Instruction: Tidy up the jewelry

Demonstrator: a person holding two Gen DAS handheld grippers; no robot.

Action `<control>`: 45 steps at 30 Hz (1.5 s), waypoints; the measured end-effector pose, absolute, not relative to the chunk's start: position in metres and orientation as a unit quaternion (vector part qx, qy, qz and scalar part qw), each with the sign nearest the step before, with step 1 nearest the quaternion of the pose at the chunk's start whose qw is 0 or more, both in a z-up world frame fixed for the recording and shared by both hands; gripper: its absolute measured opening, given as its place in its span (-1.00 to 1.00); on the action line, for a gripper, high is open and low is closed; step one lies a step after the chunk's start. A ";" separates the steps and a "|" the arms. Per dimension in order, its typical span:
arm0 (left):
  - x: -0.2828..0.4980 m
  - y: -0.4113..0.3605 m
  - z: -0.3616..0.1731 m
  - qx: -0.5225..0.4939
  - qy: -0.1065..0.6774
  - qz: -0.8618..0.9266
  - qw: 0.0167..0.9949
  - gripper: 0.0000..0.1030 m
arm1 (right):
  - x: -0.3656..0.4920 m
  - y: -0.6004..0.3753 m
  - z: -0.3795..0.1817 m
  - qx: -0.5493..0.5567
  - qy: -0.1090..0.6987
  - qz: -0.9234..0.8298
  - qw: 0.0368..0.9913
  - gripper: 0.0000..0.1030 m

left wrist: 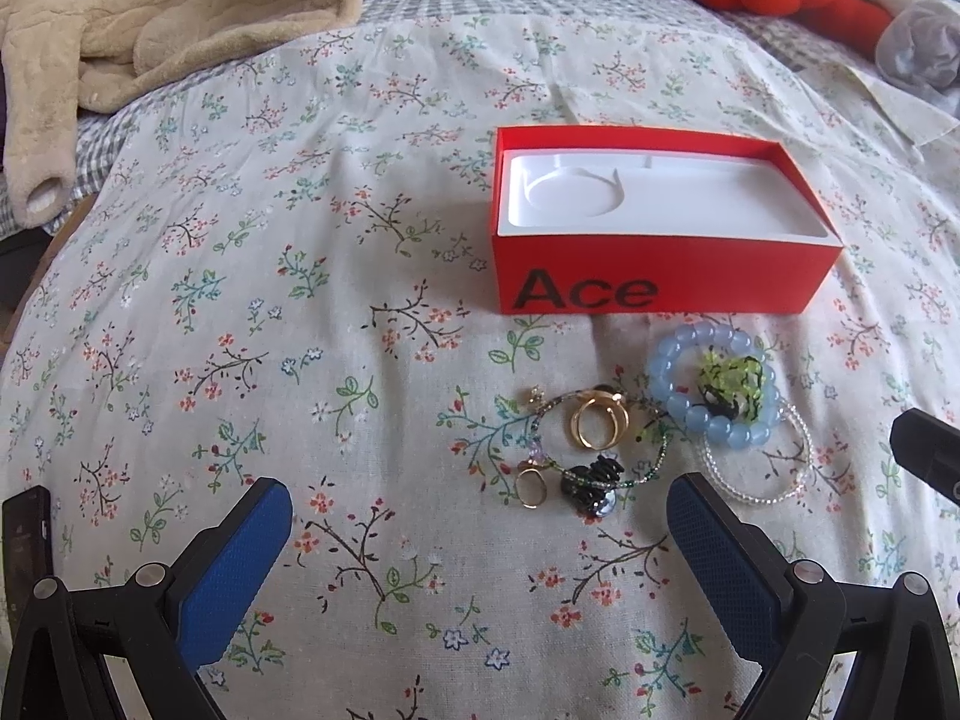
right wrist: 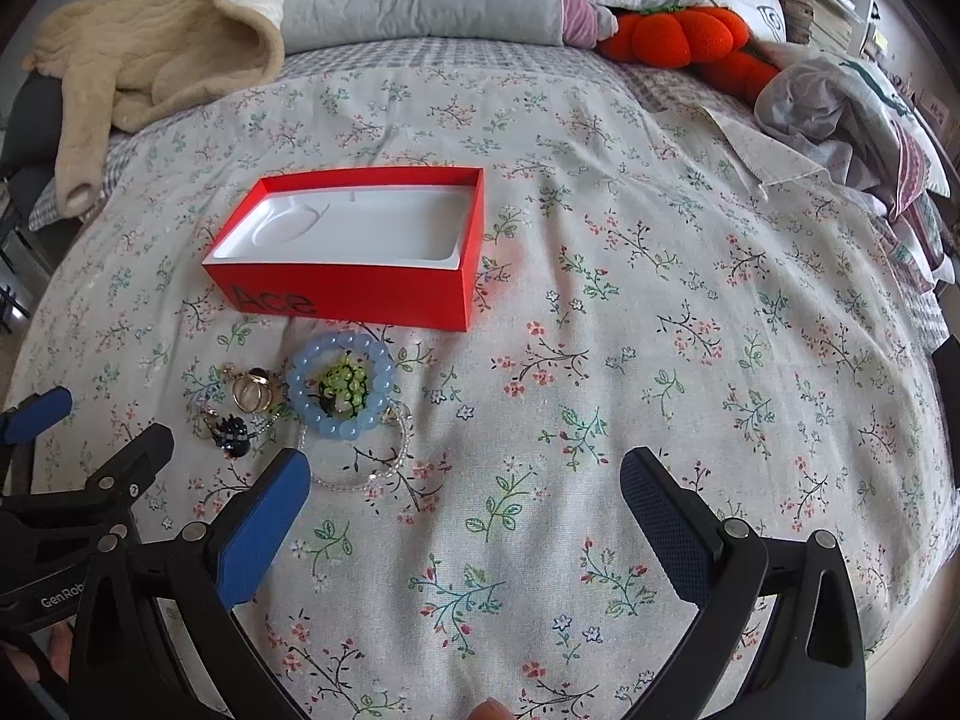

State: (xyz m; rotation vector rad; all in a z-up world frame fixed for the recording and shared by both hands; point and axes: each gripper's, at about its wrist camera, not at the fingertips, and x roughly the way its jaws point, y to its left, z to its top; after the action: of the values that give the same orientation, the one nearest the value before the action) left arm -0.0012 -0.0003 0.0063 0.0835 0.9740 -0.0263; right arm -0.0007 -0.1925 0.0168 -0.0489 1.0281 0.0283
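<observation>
The jewelry lay in a small heap on the floral bedsheet, just near of the open red box marked "Ace": a blue bead bracelet ringing a green beaded piece, a clear bead bracelet touching it on the near right, gold rings and a black charm to the left. The box's white tray held nothing. The left gripper hovered wide just near of the heap; the right gripper stood wide too, right of it. A beige fleece garment and orange plush lay far.
</observation>
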 end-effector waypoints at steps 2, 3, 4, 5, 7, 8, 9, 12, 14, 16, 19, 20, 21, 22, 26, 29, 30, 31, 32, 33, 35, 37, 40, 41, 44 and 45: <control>0.000 0.000 0.006 0.044 0.467 -0.021 0.883 1.00 | 0.001 -0.193 0.017 -0.026 0.485 0.019 0.874 1.00; 0.002 0.000 0.006 0.052 0.473 -0.025 0.879 1.00 | 0.002 -0.193 0.018 -0.032 0.484 0.019 0.875 1.00; 0.005 -0.001 0.005 0.059 0.479 -0.032 0.875 1.00 | 0.003 -0.193 0.018 -0.041 0.478 0.019 0.877 1.00; 0.008 -0.002 0.005 0.063 0.483 -0.045 0.872 1.00 | 0.004 -0.192 0.019 -0.048 0.477 0.021 0.878 1.00; 0.015 -0.005 0.005 0.079 0.489 -0.063 0.866 0.99 | 0.009 -0.191 0.022 -0.058 0.480 0.022 0.875 1.00; 0.019 -0.006 0.005 0.087 0.492 -0.069 0.863 0.97 | 0.013 -0.191 0.024 -0.058 0.485 0.026 0.872 1.00; 0.023 -0.007 0.004 0.089 0.496 -0.077 0.860 0.91 | 0.017 -0.192 0.027 -0.054 0.490 0.033 0.869 1.00; 0.034 -0.004 -0.002 0.081 0.501 -0.098 0.856 0.83 | 0.031 -0.191 0.030 -0.049 0.505 0.048 0.860 1.00; 0.038 0.000 -0.008 0.069 0.497 -0.121 0.857 0.74 | 0.039 -0.190 0.029 -0.047 0.515 0.055 0.854 1.00; 0.040 -0.001 -0.018 0.068 0.505 -0.143 0.849 0.37 | 0.044 -0.192 0.025 -0.031 0.511 0.064 0.856 1.00; 0.044 -0.008 -0.028 0.066 0.517 -0.180 0.834 0.08 | 0.045 -0.198 0.011 -0.001 0.516 0.077 0.853 1.00; 0.045 -0.010 -0.031 0.066 0.519 -0.186 0.832 0.05 | 0.046 -0.199 0.006 0.011 0.525 0.085 0.846 1.00; 0.047 -0.012 -0.032 0.063 0.519 -0.193 0.830 0.01 | 0.047 -0.200 0.002 0.021 0.531 0.096 0.841 1.00; 0.048 -0.014 -0.033 0.057 0.521 -0.197 0.829 0.00 | 0.048 -0.200 -0.001 0.028 0.533 0.103 0.840 1.00; 0.057 -0.022 -0.039 0.038 0.533 -0.208 0.819 -0.04 | 0.053 -0.198 -0.005 0.034 0.531 0.110 0.840 1.00; 0.060 -0.027 -0.045 0.041 0.539 -0.205 0.816 -0.19 | 0.058 -0.199 -0.008 0.039 0.537 0.116 0.834 1.00; 0.062 -0.028 -0.048 0.040 0.543 -0.203 0.814 -0.26 | 0.059 -0.199 -0.009 0.040 0.539 0.117 0.833 1.00; 0.063 -0.028 -0.050 0.038 0.545 -0.201 0.813 -0.36 | 0.060 -0.199 -0.010 0.039 0.541 0.118 0.832 1.00; 0.064 -0.028 -0.052 0.035 0.548 -0.198 0.812 -0.39 | 0.062 -0.199 -0.011 0.039 0.544 0.119 0.830 0.97; 0.065 -0.028 -0.053 0.034 0.549 -0.196 0.812 -0.41 | 0.063 -0.199 -0.012 0.039 0.545 0.120 0.829 0.94; 0.066 -0.028 -0.053 0.028 0.552 -0.193 0.811 -0.44 | 0.066 -0.200 -0.015 0.039 0.548 0.121 0.827 0.89; 0.066 -0.029 -0.052 0.025 0.552 -0.194 0.811 -0.54 | 0.068 -0.202 -0.018 0.039 0.551 0.122 0.825 0.81; 0.064 -0.027 -0.049 0.025 0.551 -0.194 0.812 -0.56 | 0.072 -0.203 -0.020 0.040 0.553 0.124 0.823 0.61; 0.063 -0.026 -0.047 0.023 0.550 -0.195 0.812 -0.56 | 0.073 -0.203 -0.021 0.041 0.553 0.125 0.823 0.51; 0.060 -0.025 -0.044 0.022 0.549 -0.196 0.812 -0.56 | 0.077 -0.201 -0.023 0.045 0.555 0.133 0.820 0.21; 0.059 -0.024 -0.042 0.022 0.547 -0.196 0.813 -0.56 | 0.078 -0.200 -0.024 0.047 0.556 0.136 0.819 0.10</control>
State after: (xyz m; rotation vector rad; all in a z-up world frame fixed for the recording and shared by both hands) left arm 0.0586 -0.0245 -0.0423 0.0470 1.1679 -0.4186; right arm 0.0784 -0.2000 -0.0243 0.0992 1.1841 0.2895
